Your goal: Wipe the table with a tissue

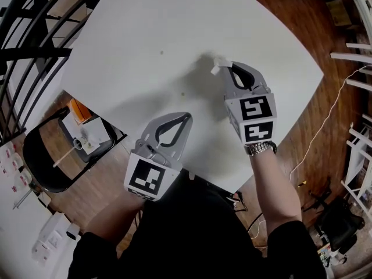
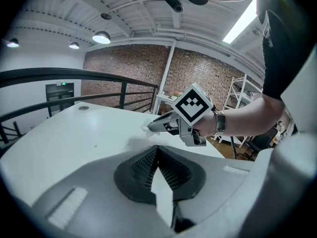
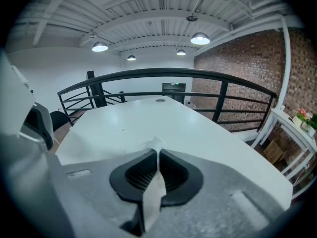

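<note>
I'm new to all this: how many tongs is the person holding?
2. The left tongs hang shut over the table nearest the person; the right tongs are farther out, pinching the tissue.

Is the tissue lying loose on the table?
No, the right gripper has the tissue pinched between its closed jaws.

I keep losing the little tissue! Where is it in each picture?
Head view: the tissue sticks out of the right gripper, upper middle, over the table.
Left gripper view: the tissue is a small white scrap at the right gripper's tip, near the centre.
Right gripper view: the tissue is pinched between its own jaws, lower centre.
Shared landmark: the white table.
</note>
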Motion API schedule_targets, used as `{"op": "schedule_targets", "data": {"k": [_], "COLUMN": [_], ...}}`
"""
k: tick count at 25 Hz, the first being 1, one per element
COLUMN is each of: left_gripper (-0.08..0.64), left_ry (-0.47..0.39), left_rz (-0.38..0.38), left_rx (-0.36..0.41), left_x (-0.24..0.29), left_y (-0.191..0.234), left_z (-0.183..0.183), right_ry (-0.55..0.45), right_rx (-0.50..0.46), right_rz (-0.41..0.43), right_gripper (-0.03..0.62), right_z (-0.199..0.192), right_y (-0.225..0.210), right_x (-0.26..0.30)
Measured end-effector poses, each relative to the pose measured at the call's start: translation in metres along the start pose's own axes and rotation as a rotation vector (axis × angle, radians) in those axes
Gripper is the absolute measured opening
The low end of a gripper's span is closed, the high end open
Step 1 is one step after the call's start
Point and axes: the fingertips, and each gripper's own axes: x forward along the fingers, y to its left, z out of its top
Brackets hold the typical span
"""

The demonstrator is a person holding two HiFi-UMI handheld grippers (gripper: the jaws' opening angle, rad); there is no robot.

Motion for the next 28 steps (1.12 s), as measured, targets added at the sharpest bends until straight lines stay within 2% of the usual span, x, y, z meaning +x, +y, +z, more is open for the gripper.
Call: {"op": "schedule_targets", "data": {"k": [5,9,17,24,28], "left_gripper": [0.009,0.086,0.192,0.259,0.29], "left_ry": [-0.029,-0.049,-0.098,-0.148,-0.15], "left_rz": [0.005,0.006,-0.019,-0.079,-0.121], "left_rx": [0.029,0.033,0.071,0.151,0.229], "left_x": [-0.006,-0.01,-0.021,-0.04,-0.051], "left_y": [-0.016,-0.028,-0.057,-0.083,-0.095], "left_z": [0.007,0.014,0.026,0.04,0.041], "right_ry": [-0.036,-0.061,-0.087,-0.139,-0.15], "right_rx": [0.006,0.005,-0.022,-0.087,-0.131], "right_rz": [0.036,0.077,0.178,0.307,0.366], "right_gripper": [0.006,0.006,0.006,0.006,0.006], "right_z": [0.003,0.004,0.006,0.019,0.017], "right_y": [0.012,0.024,0.055,0.095,0.111], "right_x": [-0.03,-0.057,-0.113,-0.156,-0.173]}}
